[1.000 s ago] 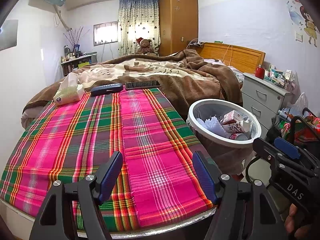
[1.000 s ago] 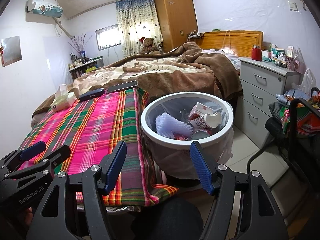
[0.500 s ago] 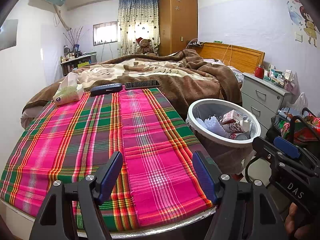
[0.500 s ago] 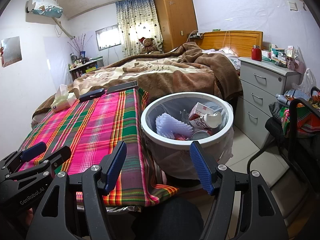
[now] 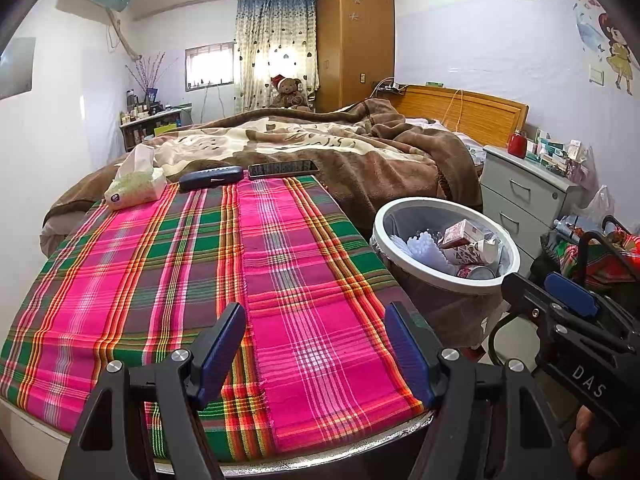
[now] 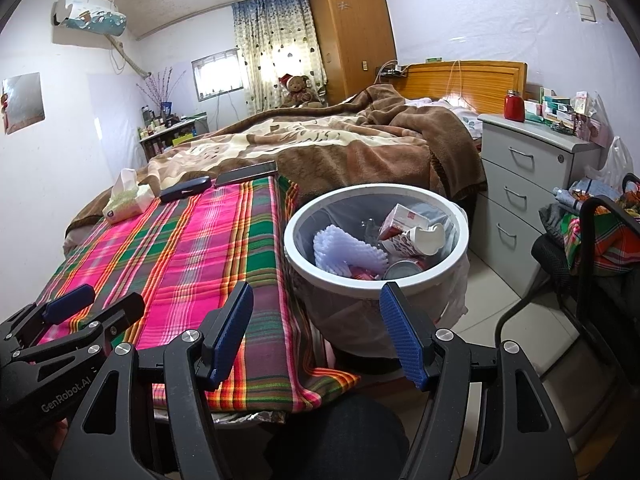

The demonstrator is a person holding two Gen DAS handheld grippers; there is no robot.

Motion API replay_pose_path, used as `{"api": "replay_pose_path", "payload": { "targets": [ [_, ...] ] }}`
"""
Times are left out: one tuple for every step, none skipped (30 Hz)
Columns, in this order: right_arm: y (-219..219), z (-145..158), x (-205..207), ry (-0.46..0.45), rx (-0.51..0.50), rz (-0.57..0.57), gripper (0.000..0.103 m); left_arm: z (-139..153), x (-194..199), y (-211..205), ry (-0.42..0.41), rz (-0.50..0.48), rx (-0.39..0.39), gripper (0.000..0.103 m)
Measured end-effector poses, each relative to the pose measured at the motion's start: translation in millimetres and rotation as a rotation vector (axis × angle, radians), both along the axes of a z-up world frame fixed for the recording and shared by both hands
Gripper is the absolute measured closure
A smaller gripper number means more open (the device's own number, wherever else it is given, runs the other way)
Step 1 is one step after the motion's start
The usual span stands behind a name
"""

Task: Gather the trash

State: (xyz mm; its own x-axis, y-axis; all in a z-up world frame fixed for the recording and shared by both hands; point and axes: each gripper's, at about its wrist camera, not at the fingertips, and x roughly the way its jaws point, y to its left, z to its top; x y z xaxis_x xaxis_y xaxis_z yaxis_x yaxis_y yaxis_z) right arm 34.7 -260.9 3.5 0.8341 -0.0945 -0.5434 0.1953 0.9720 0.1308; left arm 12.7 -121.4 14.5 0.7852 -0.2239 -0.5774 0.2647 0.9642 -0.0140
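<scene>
A white round trash bin [image 6: 456, 268] with a plastic liner stands on the floor right of the table; it also shows in the left wrist view [image 5: 388, 224]. It holds white foam netting [image 6: 344, 248], a crushed paper cup [image 6: 420, 240], a small carton [image 6: 400, 218] and a can [image 6: 404, 270]. My left gripper [image 5: 316, 344] is open and empty, low over the near edge of the plaid tablecloth [image 5: 160, 272]. My right gripper [image 6: 320, 332] is open and empty, just in front of the bin. Each gripper shows at the edge of the other's view.
At the table's far end lie a tissue pack [image 5: 136, 188], a dark case [image 5: 210, 178] and a phone [image 5: 282, 169]. A bed with a brown blanket [image 5: 340, 148] is behind. A grey drawer unit [image 6: 532, 184] and a chair with clothes [image 6: 600, 236] stand on the right.
</scene>
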Motion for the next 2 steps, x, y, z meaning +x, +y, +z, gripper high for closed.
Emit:
{"api": "replay_pose_path", "payload": {
  "targets": [
    [0.3,-0.1,0.3,0.001,-0.001,0.0,0.036,0.2,0.0,0.1,0.0,0.0,0.0,0.031],
    [-1.0,-0.6,-0.4,0.0,-0.001,0.0,0.036,0.2,0.2,-0.1,0.001,-0.001,0.0,0.031]
  ]
}}
